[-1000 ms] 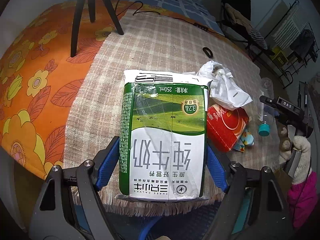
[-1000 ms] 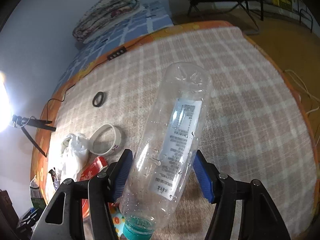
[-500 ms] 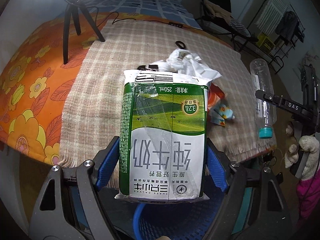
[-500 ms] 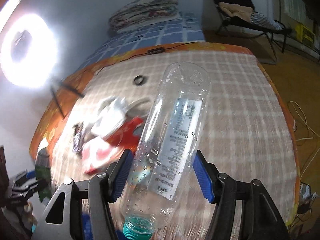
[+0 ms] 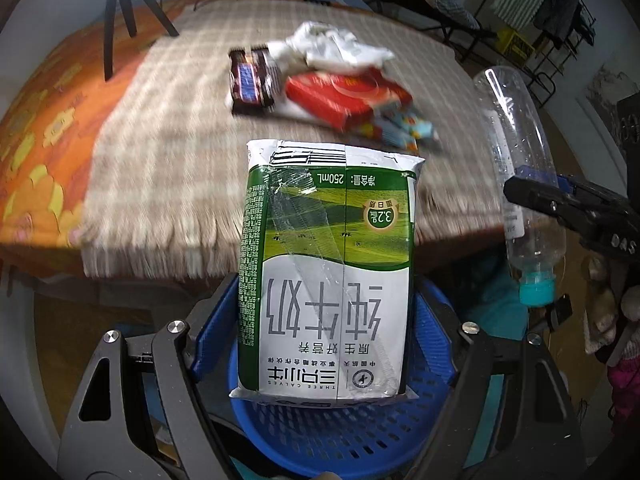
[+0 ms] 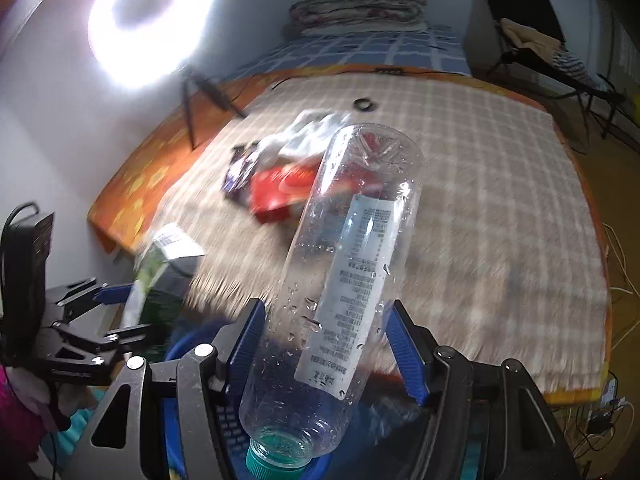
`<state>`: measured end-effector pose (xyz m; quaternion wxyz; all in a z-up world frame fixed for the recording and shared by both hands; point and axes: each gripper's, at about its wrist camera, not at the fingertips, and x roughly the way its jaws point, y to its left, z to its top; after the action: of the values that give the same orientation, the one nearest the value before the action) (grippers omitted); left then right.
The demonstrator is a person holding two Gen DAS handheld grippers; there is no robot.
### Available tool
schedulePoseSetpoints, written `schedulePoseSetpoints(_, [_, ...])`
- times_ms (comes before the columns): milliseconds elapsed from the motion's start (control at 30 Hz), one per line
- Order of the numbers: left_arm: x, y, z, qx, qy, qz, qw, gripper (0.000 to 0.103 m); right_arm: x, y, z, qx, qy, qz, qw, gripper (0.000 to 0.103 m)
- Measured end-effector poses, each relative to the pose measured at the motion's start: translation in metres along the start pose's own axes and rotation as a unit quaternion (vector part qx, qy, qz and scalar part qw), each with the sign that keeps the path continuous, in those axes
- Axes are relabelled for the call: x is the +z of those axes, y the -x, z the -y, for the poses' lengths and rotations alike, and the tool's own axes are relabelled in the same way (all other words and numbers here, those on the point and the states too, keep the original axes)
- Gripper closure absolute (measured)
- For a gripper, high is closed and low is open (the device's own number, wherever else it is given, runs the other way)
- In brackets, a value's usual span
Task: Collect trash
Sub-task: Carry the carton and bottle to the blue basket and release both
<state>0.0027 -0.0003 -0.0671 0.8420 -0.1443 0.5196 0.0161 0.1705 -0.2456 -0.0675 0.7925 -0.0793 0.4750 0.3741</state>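
With the left gripper [image 5: 326,334] clamped on the milk carton [image 5: 328,276] over the near blue basket [image 5: 340,440] and the right gripper [image 6: 326,344] gripping the plastic bottle [image 6: 340,280] beside it, each should centre above the rim before letting go.

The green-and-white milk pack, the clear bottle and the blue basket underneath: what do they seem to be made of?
Green-and-white milk pack: probably coated paper or film, glossy, with creases and glare streaks. Clear bottle with a teal cap: thin transparent plastic; the table shows through it, droplets cling to it. Blue basket: moulded plastic by the look, its wall pierced with rows of slots.
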Motion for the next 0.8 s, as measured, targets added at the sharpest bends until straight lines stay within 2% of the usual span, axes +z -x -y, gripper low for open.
schedulePoseSetpoints(333, [-0.037,-0.022,0.008,-0.003,-0.007,-0.04,0.9992,0.021,-0.056,-0.014,-0.047,0.018,0.056,-0.041,0.997,0.039])
schedulePoseSetpoints(800, [-0.064,-0.052,0.001,0.009,-0.008,-0.082,0.9966,0.021,-0.098,-0.048,-0.058,0.014,0.049,-0.089,0.995,0.039])
